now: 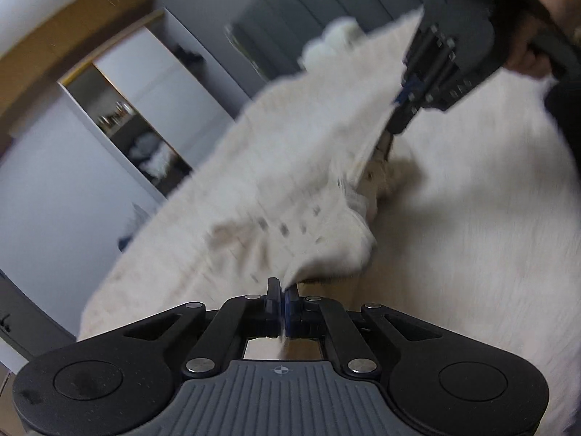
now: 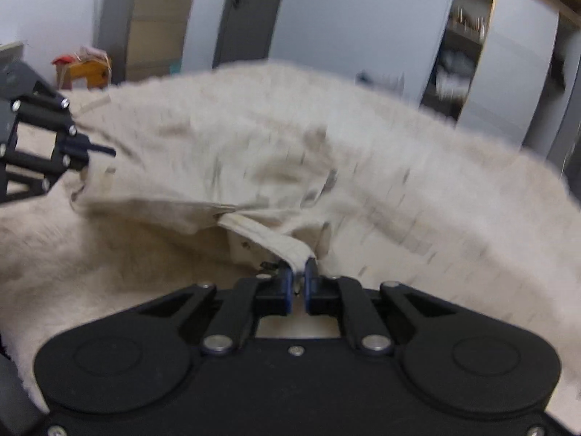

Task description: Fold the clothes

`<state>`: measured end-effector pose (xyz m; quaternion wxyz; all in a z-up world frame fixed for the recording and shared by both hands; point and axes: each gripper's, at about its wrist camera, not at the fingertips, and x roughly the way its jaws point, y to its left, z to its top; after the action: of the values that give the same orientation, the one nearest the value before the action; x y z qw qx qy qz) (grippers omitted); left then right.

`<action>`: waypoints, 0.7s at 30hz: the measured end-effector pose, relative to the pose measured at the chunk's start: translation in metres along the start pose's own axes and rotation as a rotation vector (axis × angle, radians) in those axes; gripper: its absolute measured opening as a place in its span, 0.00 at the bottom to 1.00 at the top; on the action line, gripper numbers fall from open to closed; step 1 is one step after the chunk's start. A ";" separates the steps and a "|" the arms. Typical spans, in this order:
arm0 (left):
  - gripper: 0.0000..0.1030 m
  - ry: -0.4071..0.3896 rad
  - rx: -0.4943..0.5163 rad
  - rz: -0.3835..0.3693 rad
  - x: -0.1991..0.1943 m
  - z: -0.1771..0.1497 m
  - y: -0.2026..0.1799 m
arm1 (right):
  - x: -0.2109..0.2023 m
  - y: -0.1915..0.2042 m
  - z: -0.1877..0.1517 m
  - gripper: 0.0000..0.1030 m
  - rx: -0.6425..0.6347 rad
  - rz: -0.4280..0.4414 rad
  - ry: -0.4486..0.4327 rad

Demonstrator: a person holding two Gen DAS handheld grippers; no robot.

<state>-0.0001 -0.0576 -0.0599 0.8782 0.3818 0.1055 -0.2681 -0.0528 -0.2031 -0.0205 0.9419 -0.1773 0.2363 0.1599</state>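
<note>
Cloth: a pale cream garment (image 1: pixel 290 167) with small dark marks on it. It is up in the air, stretched between the two grippers. The pictures are blurry, so I cannot tell what kind of clothing it is.

Left gripper (image 1: pixel 282 296): its two jaws are pressed close together, and a bit of the cloth's edge is pinched between them.

Right gripper (image 2: pixel 298 272): its jaws are almost together too, with a thick hem or band of the cloth squeezed in the small gap.

Other view of the right gripper: from the left camera it shows at the top right, gripping the far end of the cloth, with the person's hand (image 1: pixel 530 56) behind it.

Underneath: a fluffy white cover (image 1: pixel 472 218) — soft like a rug or blanket. Most of the cloth hangs above it; whether a low part touches it, I cannot tell.

Around the room: a grey wall, doors and an open shelf (image 1: pixel 145 138) with small things on it, well away from the cloth.

Done so far: the cloth is picked up and held at two spots.

Left to do: I think nearly all of it — no neat fold shows yet. The cloth likely needs to be laid flat on the cover, then folded over.
</note>
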 end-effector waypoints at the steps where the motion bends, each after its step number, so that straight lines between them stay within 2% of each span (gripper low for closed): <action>1: 0.01 -0.020 -0.006 0.007 -0.008 0.009 0.004 | -0.011 -0.002 0.007 0.04 -0.022 -0.008 -0.022; 4: 0.01 -0.102 -0.038 0.047 -0.037 0.048 0.028 | -0.044 -0.008 0.028 0.04 -0.088 -0.035 -0.087; 7: 0.01 -0.145 -0.043 0.086 -0.052 0.076 0.046 | -0.077 -0.020 0.056 0.04 -0.135 -0.077 -0.162; 9: 0.01 -0.166 -0.053 0.121 -0.054 0.092 0.057 | -0.086 -0.030 0.071 0.04 -0.134 -0.098 -0.199; 12: 0.01 -0.175 -0.091 0.153 -0.042 0.112 0.067 | -0.076 -0.039 0.089 0.05 -0.133 -0.133 -0.218; 14: 0.02 -0.131 -0.074 0.133 -0.023 0.114 0.059 | -0.053 -0.044 0.091 0.07 -0.126 -0.134 -0.167; 16: 0.20 -0.022 -0.083 0.077 0.001 0.105 0.044 | -0.025 -0.046 0.082 0.23 -0.116 -0.135 -0.092; 17: 0.47 0.035 -0.088 0.055 0.012 0.097 0.036 | -0.009 -0.047 0.075 0.31 -0.113 -0.139 -0.044; 18: 0.61 0.099 -0.095 0.046 0.019 0.082 0.027 | 0.013 -0.045 0.060 0.30 -0.118 -0.157 0.053; 19: 0.61 0.162 -0.101 0.037 0.027 0.067 0.018 | 0.026 -0.042 0.041 0.30 -0.109 -0.168 0.131; 21: 0.61 0.277 -0.119 0.013 0.038 0.039 0.002 | 0.029 -0.039 0.013 0.32 -0.082 -0.141 0.198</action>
<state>0.0319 -0.0989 -0.0466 0.8780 0.3629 0.2390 -0.2004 -0.0089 -0.2263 -0.0143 0.9149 -0.2468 0.3082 0.0844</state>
